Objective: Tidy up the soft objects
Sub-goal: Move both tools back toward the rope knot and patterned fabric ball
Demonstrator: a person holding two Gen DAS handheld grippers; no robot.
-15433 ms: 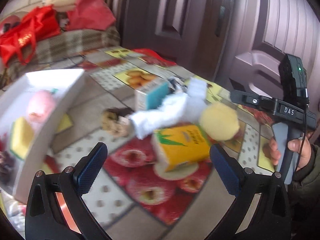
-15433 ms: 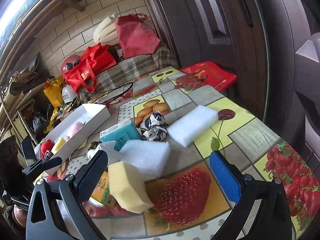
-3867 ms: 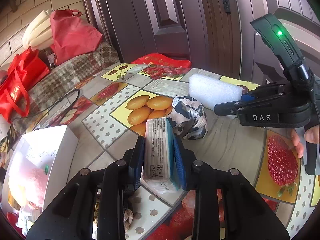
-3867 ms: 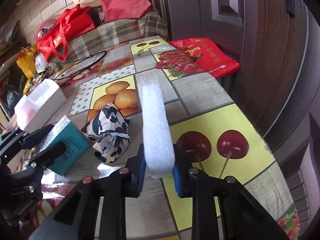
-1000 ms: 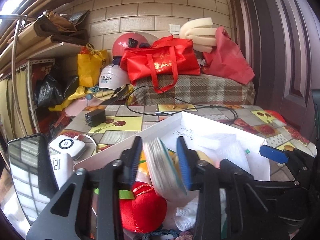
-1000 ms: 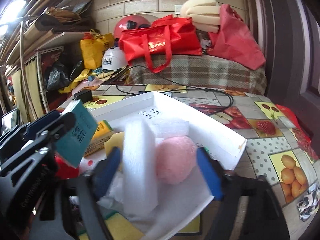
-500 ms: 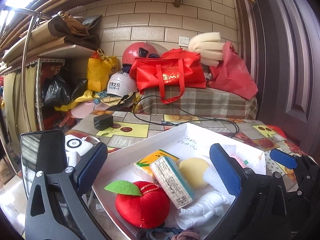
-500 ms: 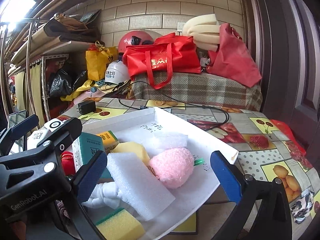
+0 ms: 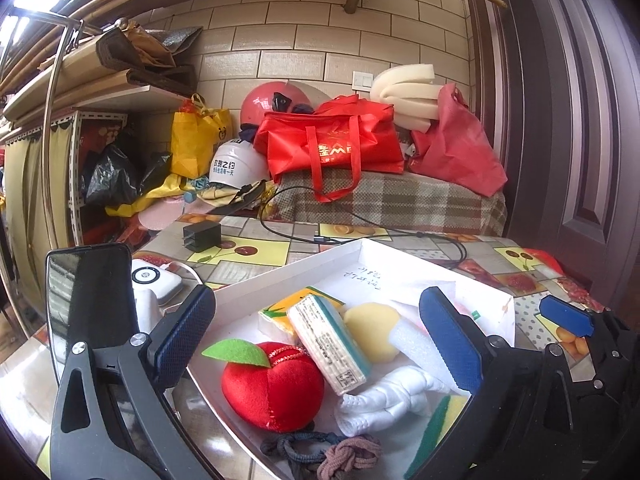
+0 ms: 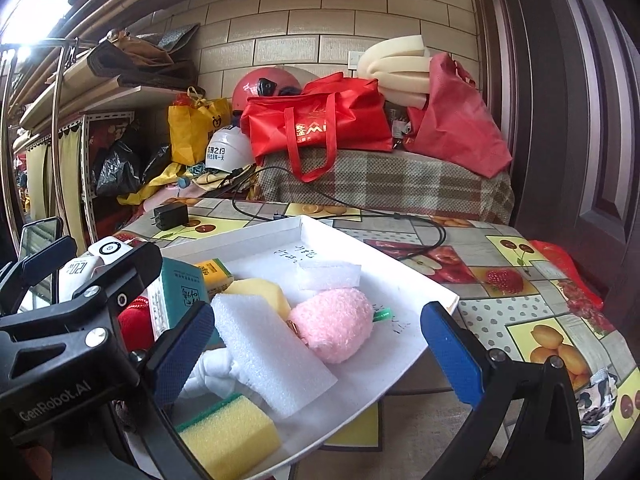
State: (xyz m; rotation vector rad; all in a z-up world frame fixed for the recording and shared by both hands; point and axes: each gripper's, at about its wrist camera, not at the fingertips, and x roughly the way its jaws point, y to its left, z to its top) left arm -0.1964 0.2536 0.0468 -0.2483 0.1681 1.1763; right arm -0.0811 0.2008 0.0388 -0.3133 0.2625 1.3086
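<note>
A white tray (image 9: 280, 280) (image 10: 420, 280) on the table holds several soft things. In the left wrist view they are a red plush apple (image 9: 272, 388), a teal tissue pack (image 9: 326, 350), a yellow sponge (image 9: 372, 330) and a white knotted cloth (image 9: 384, 400). In the right wrist view they are a white foam block (image 10: 272, 352), a pink plush (image 10: 334, 326) and a yellow-green sponge (image 10: 228, 434). My left gripper (image 9: 320, 344) is open and empty above the tray. My right gripper (image 10: 316, 354) is open and empty above the foam block.
A phone (image 9: 88, 304) stands at the tray's left. A black charger (image 9: 202, 236) and cable (image 9: 360, 236) lie behind the tray. A black-and-white cloth (image 10: 600, 396) lies on the table at right. Red bags (image 9: 332, 148) and helmets are piled at the back.
Both grippers have opened: the left let go of the tissue pack and the right let go of the white foam block. Both things now lie in the tray. Both grippers drew back slightly.
</note>
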